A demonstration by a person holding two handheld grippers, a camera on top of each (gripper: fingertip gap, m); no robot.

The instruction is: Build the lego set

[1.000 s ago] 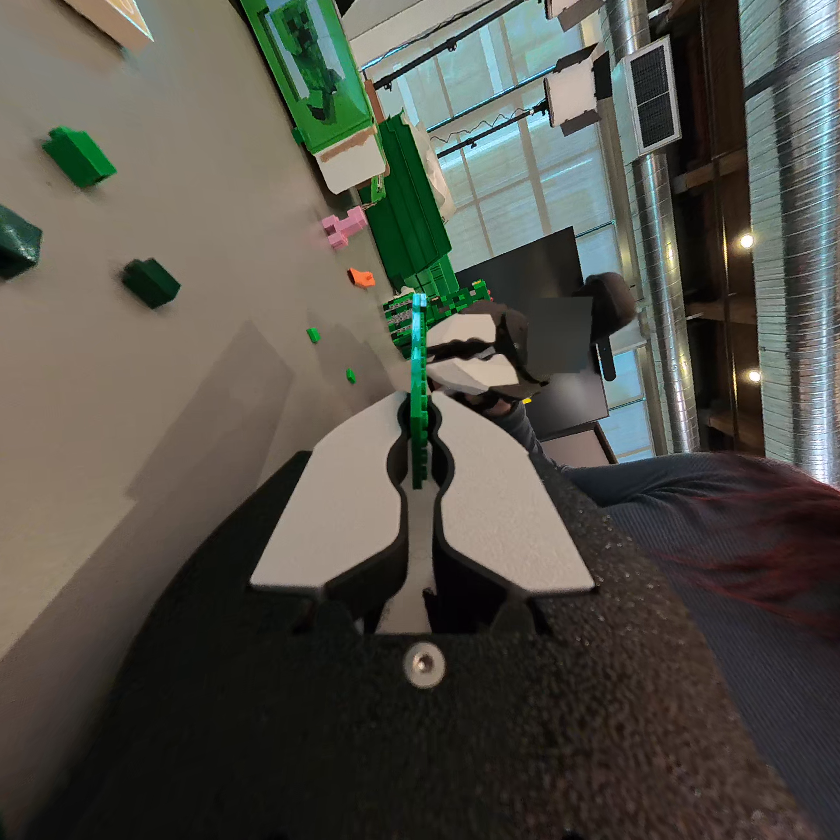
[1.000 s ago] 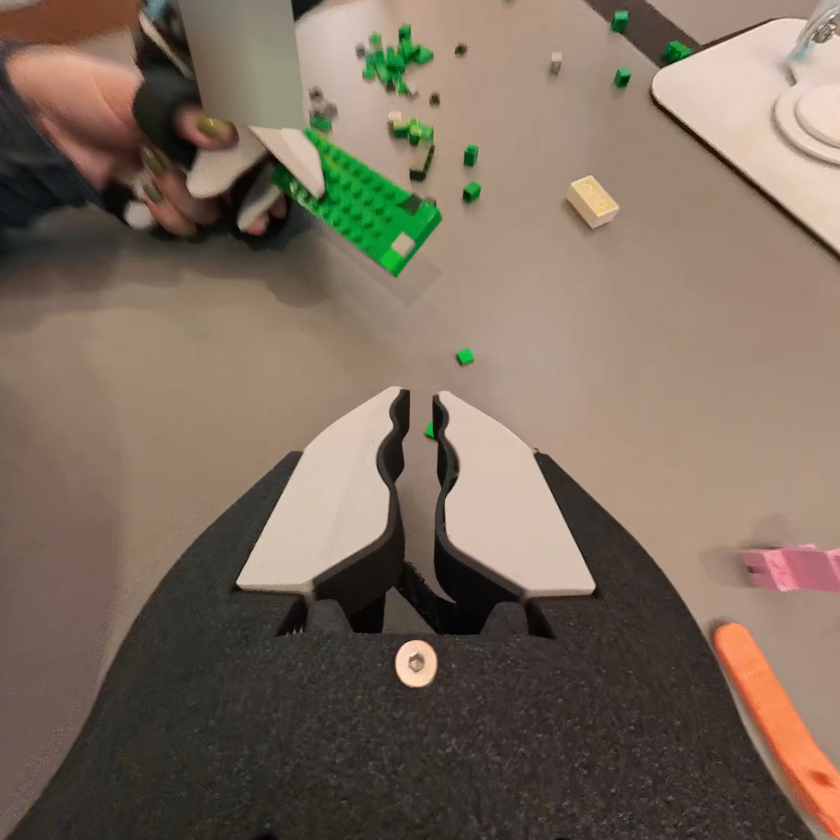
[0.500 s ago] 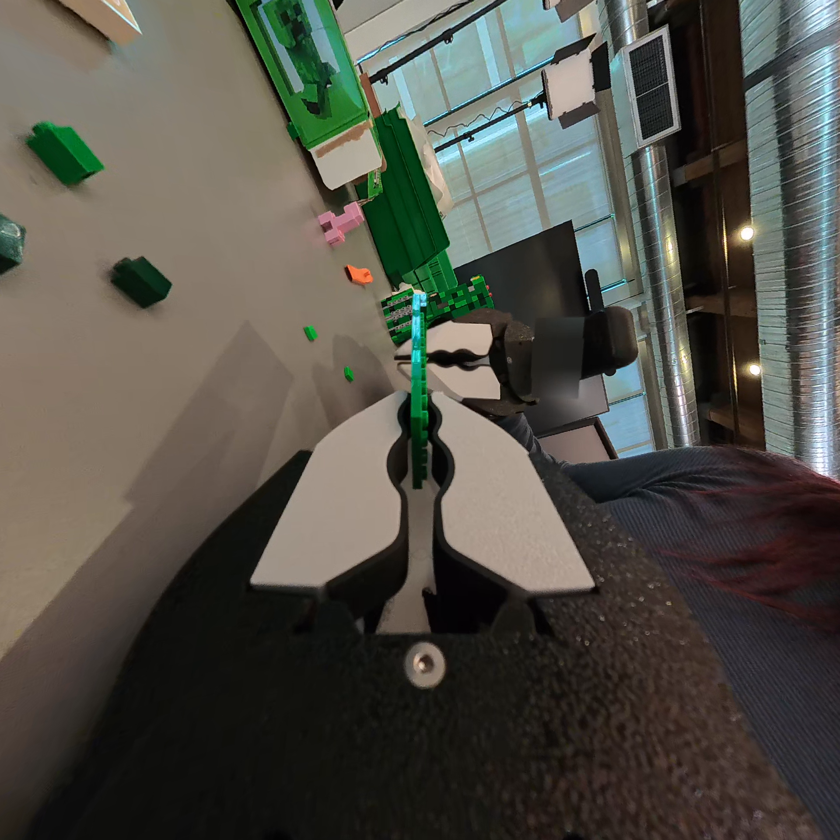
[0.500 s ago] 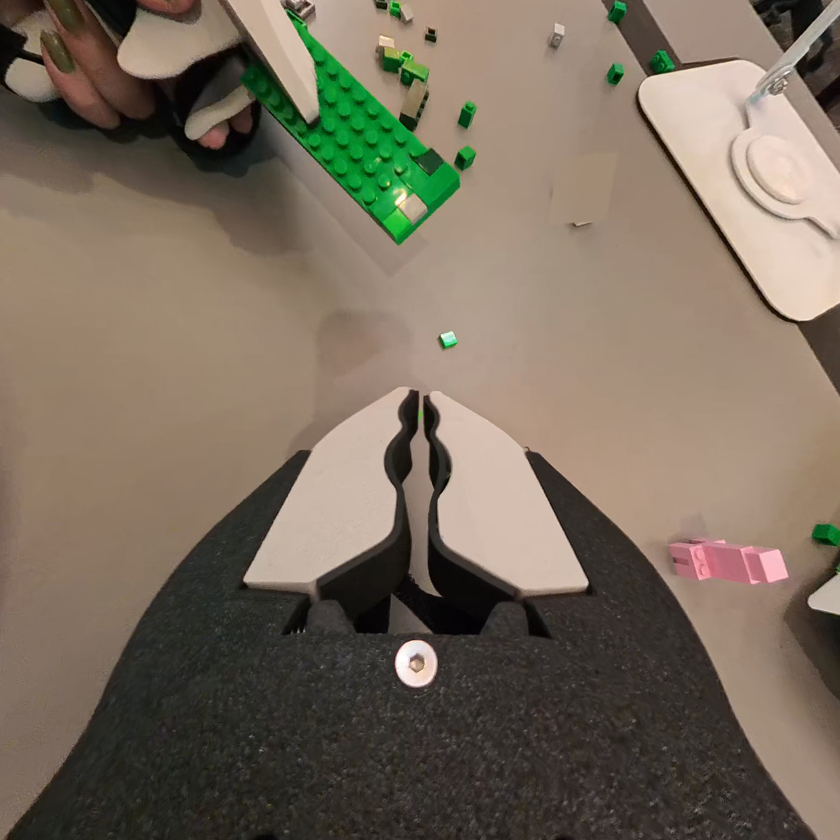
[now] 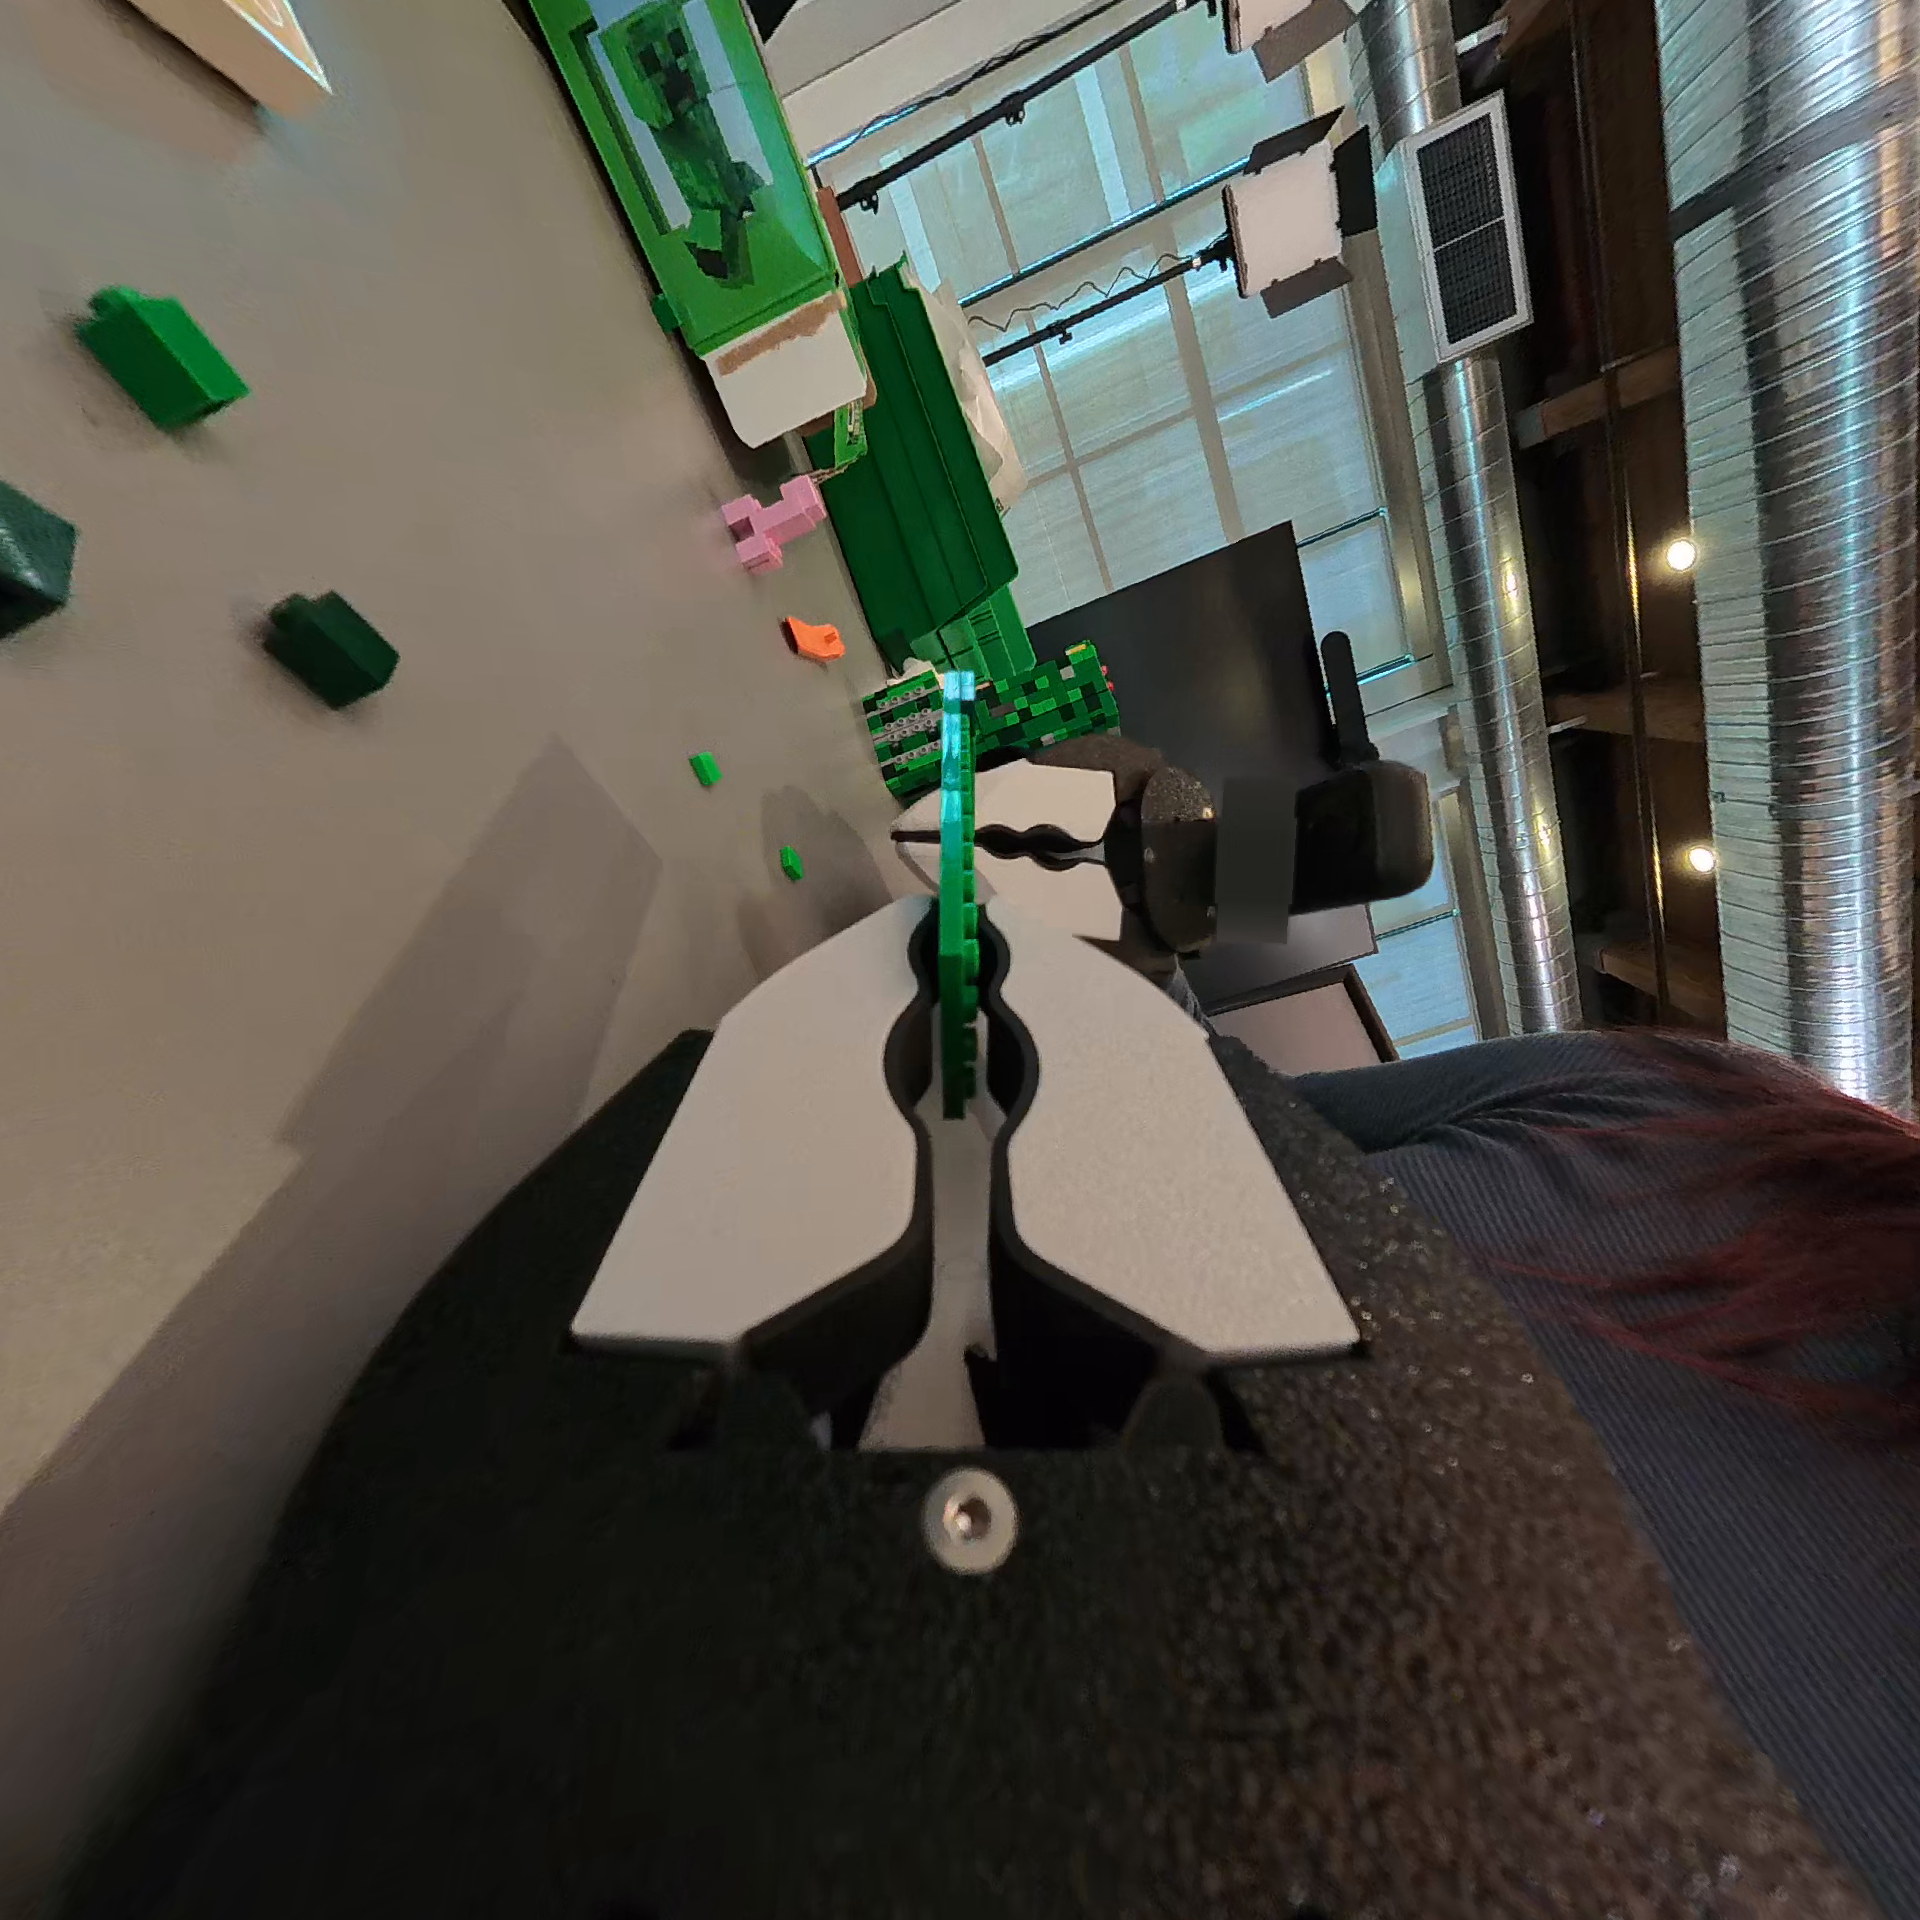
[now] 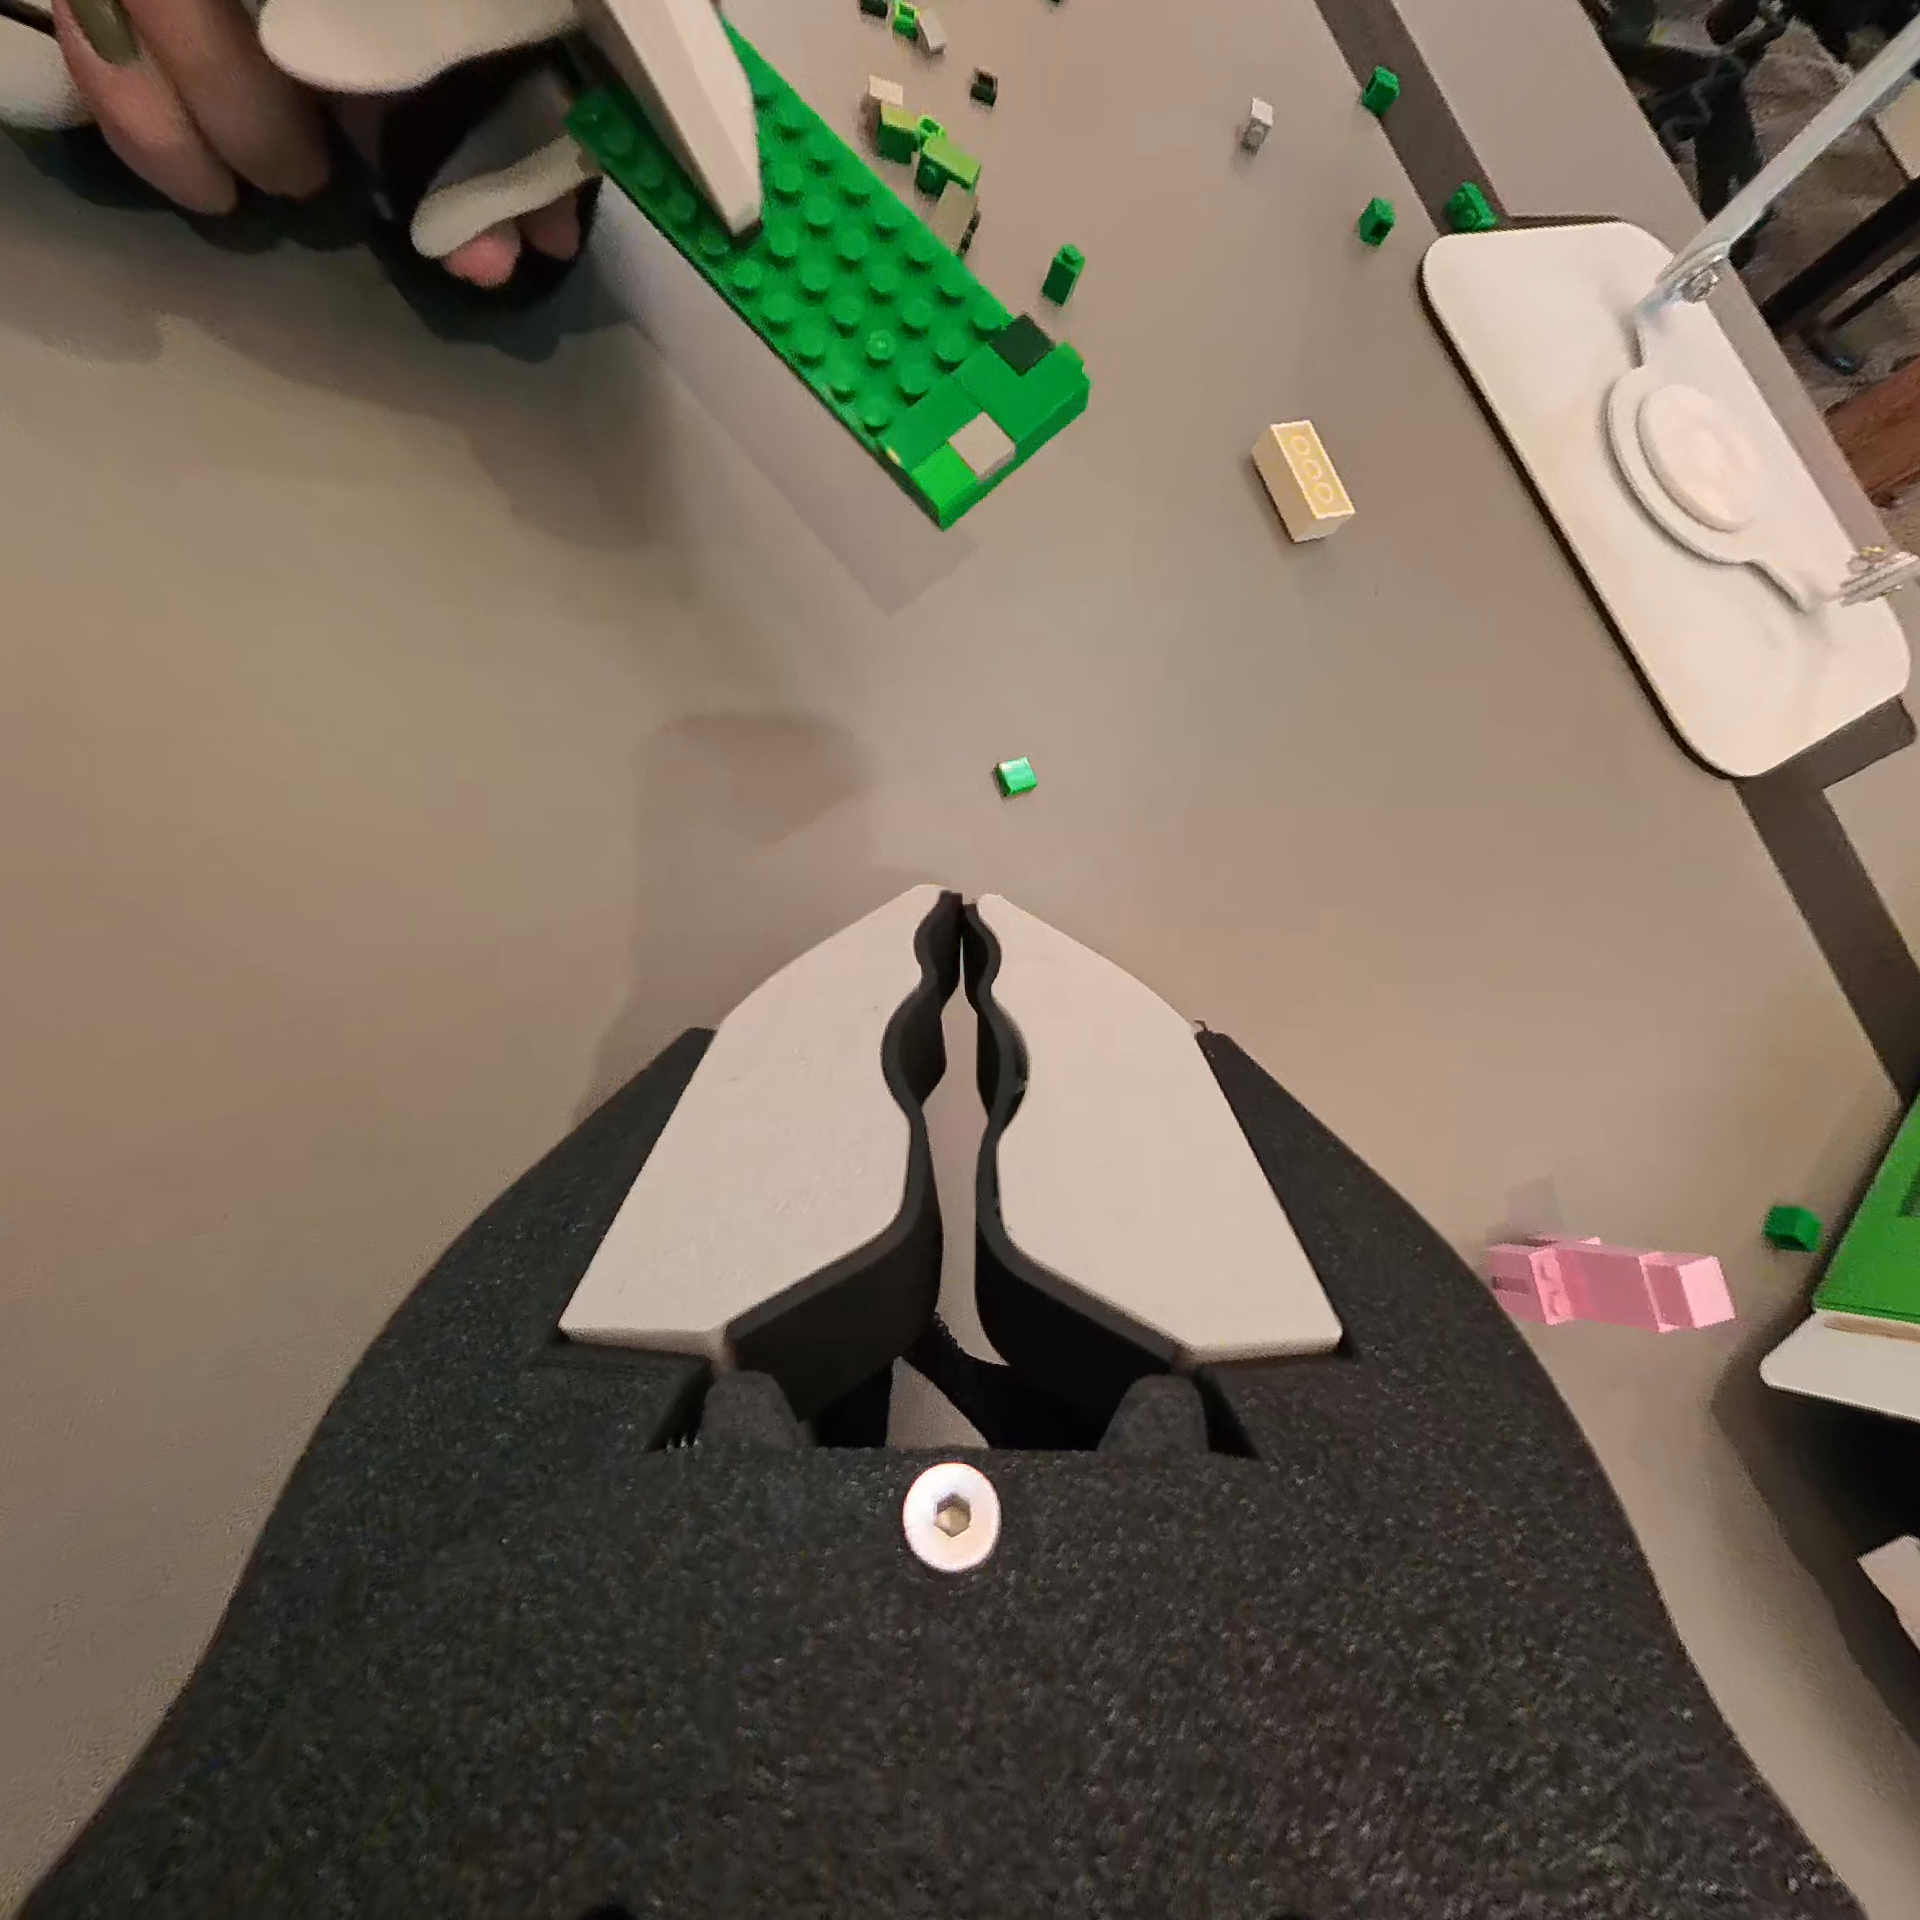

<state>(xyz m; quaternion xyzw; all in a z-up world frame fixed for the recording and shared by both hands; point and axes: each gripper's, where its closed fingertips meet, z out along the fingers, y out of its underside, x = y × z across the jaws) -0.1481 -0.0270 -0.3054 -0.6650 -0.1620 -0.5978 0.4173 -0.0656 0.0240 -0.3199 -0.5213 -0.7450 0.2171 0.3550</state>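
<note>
My left gripper (image 5: 956, 914) is shut on a flat green studded plate (image 5: 956, 831), seen edge-on between its pads and held above the grey table (image 5: 364, 935). The right wrist view shows the same plate (image 6: 862, 291) at upper left, with a dark green tile and a grey tile on its near end, and a left finger (image 6: 686, 114) lying across it. My right gripper (image 6: 961, 902) is shut, its tips together with nothing visible between them. It also shows in the left wrist view (image 5: 900, 837), just behind the plate. A small green tile (image 6: 1015, 776) lies on the table just ahead of it.
A cream brick (image 6: 1304, 483) and a white board (image 6: 1662, 499) lie at the right. A pink figure (image 6: 1605, 1283) lies at lower right. Loose green bricks (image 6: 914, 135) are scattered at the far end. A green box (image 5: 717, 177) and a green block build (image 5: 1039, 696) stand at the table's edge.
My right gripper's jaws went from slightly apart to fully together. The green sliver seen between its tips earlier no longer shows. The left gripper kept hold of the plate.
</note>
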